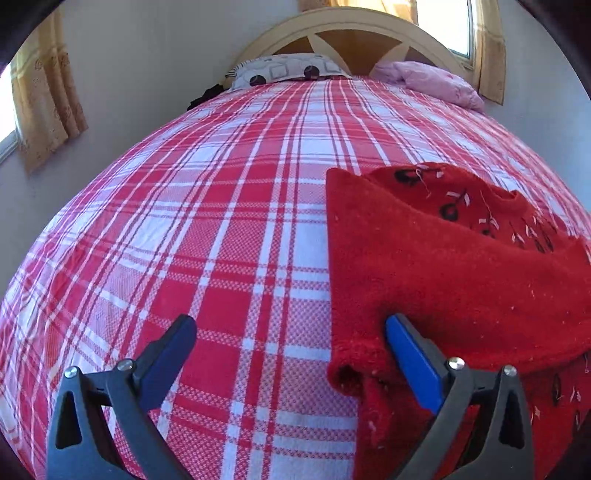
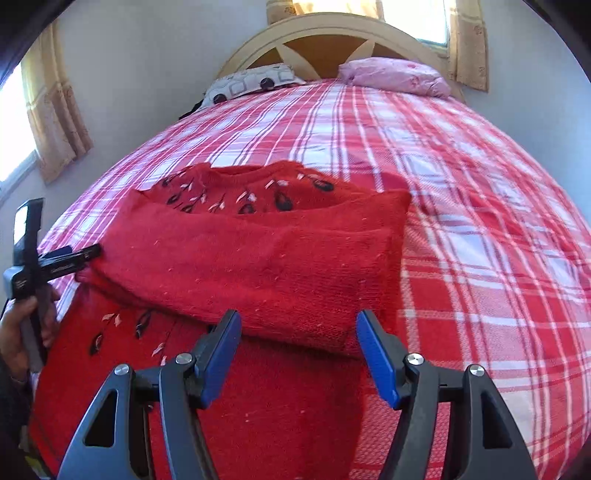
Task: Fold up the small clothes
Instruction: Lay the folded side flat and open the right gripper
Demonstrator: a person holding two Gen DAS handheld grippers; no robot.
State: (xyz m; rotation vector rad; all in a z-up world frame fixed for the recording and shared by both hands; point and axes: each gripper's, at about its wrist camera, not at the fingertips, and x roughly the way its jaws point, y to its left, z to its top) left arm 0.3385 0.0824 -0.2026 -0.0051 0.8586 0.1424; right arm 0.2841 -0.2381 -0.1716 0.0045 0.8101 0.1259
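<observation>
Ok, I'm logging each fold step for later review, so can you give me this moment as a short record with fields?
garment: red sweater with dark leaf embroidery, sleeve part folded across the body
surface: red and white plaid bedspread
left tongs: open, right finger against the sweater's folded edge
right tongs: open over the sweater, nothing clamped
pillows: patterned pillow and pink pillow at the headboard
fold state: partly folded, not yet a compact bundle

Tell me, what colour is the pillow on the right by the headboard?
Pink. The pillow shows best in the right wrist view.
</observation>
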